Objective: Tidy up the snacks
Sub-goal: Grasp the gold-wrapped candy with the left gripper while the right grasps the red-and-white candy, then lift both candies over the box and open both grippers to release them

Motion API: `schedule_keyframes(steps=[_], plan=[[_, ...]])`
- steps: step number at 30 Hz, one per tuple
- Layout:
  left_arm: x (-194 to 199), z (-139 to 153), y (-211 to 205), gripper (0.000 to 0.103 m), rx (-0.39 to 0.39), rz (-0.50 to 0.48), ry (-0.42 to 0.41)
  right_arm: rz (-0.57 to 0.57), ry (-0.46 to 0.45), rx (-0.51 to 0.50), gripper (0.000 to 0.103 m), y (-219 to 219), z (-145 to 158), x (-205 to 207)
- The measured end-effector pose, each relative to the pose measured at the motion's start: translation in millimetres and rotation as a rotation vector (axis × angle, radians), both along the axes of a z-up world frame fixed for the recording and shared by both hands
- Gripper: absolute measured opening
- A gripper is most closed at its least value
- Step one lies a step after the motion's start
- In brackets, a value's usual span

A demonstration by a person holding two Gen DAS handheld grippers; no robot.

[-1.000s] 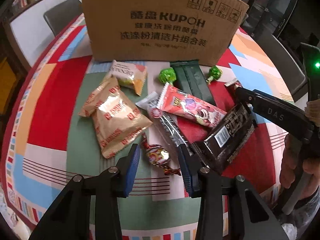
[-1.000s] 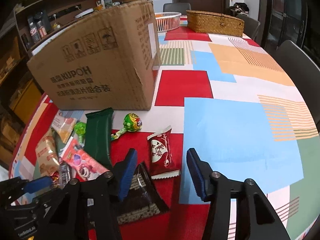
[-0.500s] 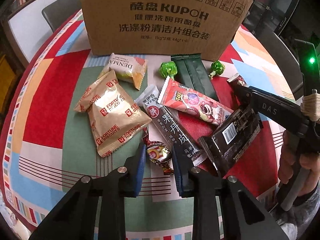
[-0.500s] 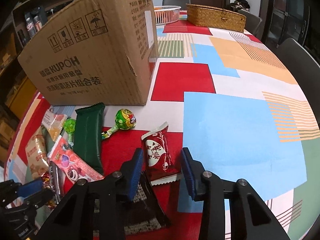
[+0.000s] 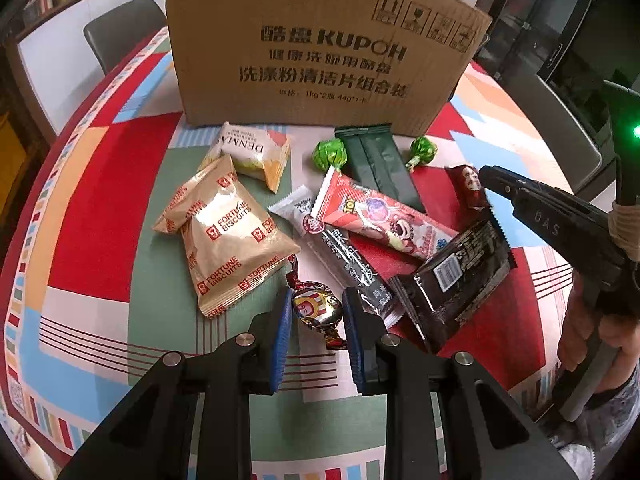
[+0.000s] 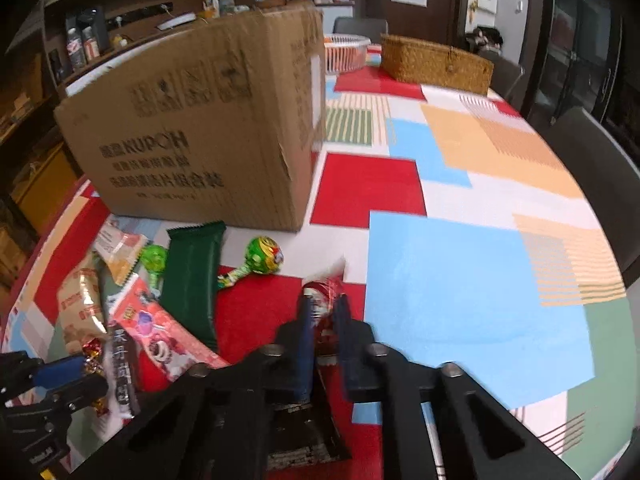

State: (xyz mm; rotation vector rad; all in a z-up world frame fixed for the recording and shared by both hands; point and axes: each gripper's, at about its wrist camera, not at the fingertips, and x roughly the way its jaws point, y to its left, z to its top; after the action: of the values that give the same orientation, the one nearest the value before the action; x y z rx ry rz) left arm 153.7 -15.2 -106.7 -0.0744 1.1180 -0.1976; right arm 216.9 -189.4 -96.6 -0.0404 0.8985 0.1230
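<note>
Foil-wrapped candy (image 5: 316, 307) sits on the surface, pinched at its round body by the left hand-held gripper (image 5: 315, 328): light, crinkly, slippery. The right hand-held gripper (image 6: 323, 316) is clenched on a small red sachet (image 6: 325, 300), thin and limp, best held mid-body.

Box (image 5: 320, 48) stands at the back of the table (image 5: 100, 216), snacks spread in front. Biscuit bag (image 5: 228, 240) lies leftmost, cake pack (image 5: 256, 152) behind it, just before the box. Wafer bar (image 5: 378, 162) lies between two lollipops (image 5: 329, 153) (both near the box). Candy (image 5: 316, 306) sits between the left gripper (image 5: 314, 320) fingers. Right gripper (image 6: 322, 316) pinches a small packet (image 6: 324, 292), right of the pile. Basket (image 6: 436, 64) stands far behind.
</note>
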Motion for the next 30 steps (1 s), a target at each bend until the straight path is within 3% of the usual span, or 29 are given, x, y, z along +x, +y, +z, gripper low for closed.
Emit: schedule_keyframes(steps=[6, 9, 20, 25, 30], plan=[[-8.7, 8.3, -0.5, 0.026, 0.007, -0.015, -0.032, 0.016, 0.028, 0.032, 0.012, 0.4, -0.5, -1.0], [-11.2, 15.4, 1.8, 0.026, 0.009, -0.011, -0.059, 0.038, 0.034, 0.021, 0.042, 4.0, -2.6, -0.7], [15.5, 31.9, -11.2, 0.026, 0.013, -0.054, -0.151, -0.012, 0.078, -0.029, 0.042, 3.4, -18.4, 16.8], [32.2, 32.3, -20.3, 0.026, -0.009, -0.074, -0.162, -0.031, 0.095, -0.020, 0.025, -1.2, -22.6, 23.1], [40.7, 35.8, -26.1, 0.026, -0.009, -0.083, -0.176, -0.049, 0.092, -0.001, 0.023, -7.2, -20.6, 25.4]])
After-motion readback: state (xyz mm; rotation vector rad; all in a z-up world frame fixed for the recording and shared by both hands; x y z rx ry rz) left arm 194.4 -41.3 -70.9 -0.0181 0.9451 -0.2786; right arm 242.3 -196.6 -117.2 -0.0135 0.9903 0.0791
